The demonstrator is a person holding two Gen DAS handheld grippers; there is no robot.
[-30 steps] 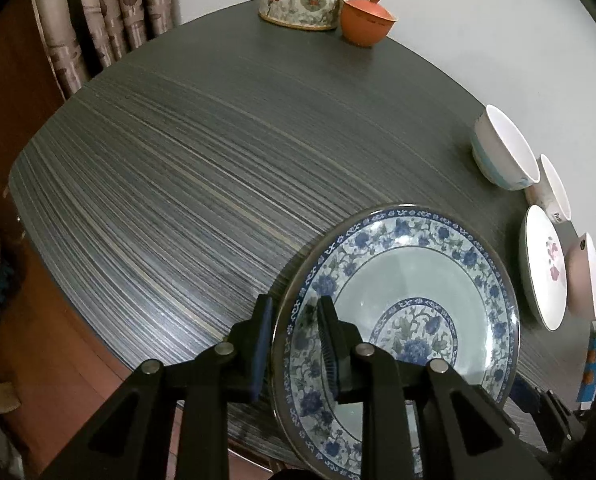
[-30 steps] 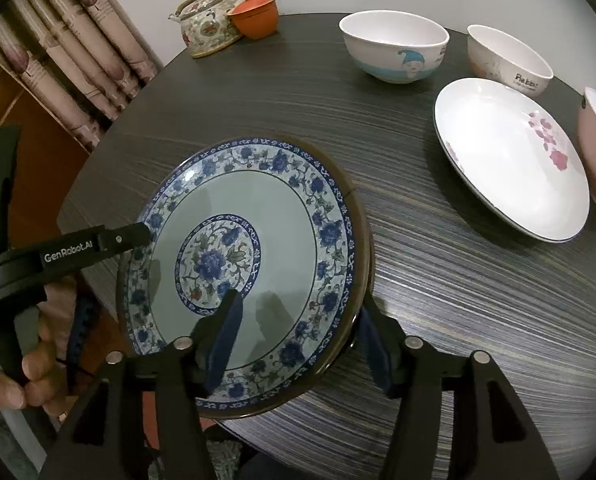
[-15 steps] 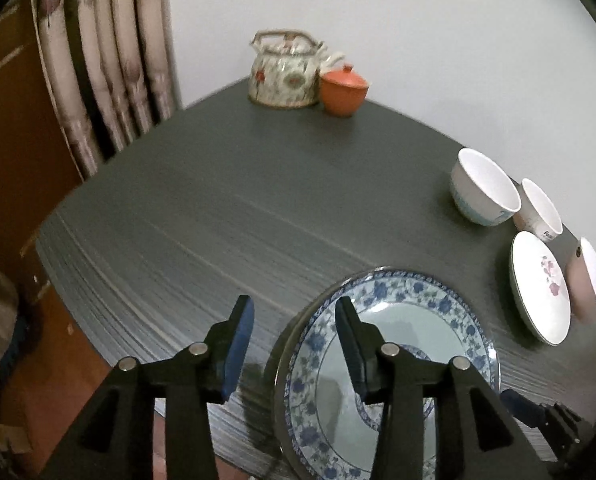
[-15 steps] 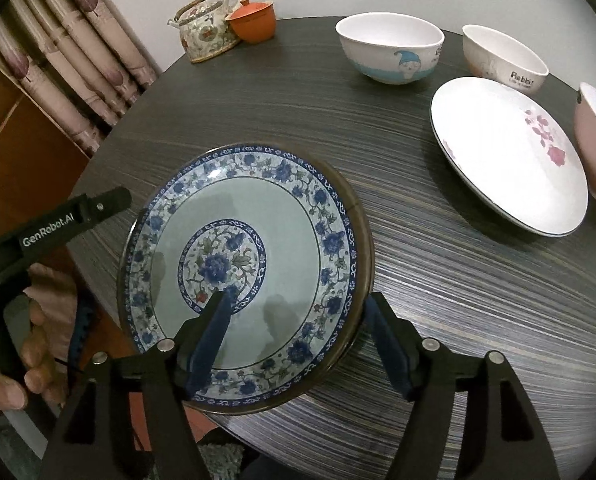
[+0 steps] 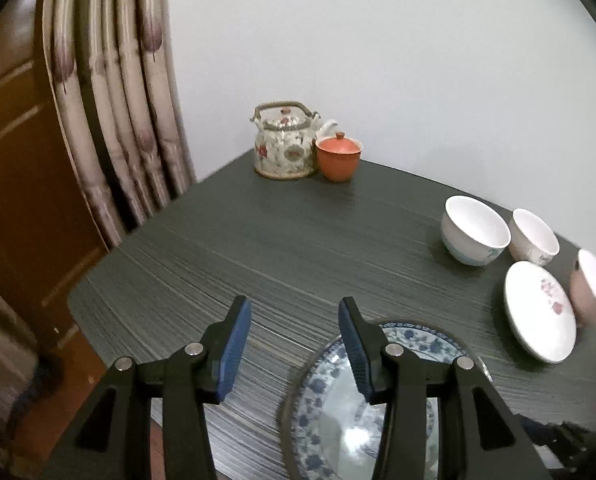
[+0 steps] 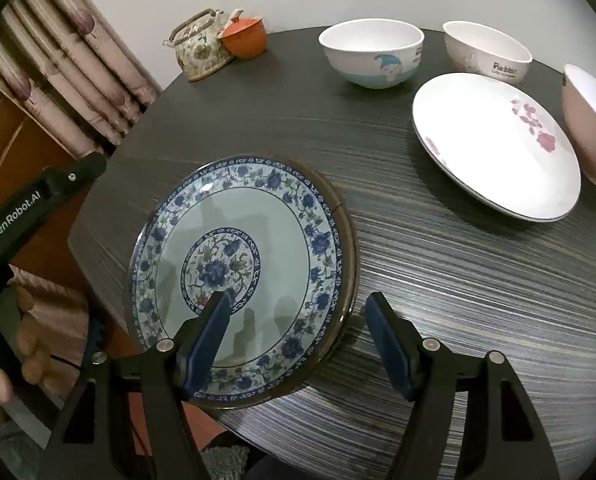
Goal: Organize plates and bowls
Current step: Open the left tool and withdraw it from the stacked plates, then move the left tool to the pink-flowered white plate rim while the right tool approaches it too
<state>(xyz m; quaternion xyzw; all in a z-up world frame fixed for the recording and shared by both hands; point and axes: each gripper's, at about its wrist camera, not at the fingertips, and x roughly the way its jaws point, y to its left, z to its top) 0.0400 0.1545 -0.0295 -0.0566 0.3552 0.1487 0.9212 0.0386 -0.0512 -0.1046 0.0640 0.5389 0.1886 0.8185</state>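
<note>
Dark round bench (image 6: 477, 280) by curtain: blue-patterned plate (image 6: 242, 276) flat at lower centre, near edge for easy reach; left tongs (image 5: 294, 344) just opened, empty, clear of rim; right tongs (image 6: 298, 344) parted astride rim, not pressing.

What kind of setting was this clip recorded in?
Most likely a home dining area. A dark wood-grain dining table carries household crockery: a blue floral plate, cartoon-printed bowls and a floral teapot. Patterned curtains hang beside a wooden door.
</note>
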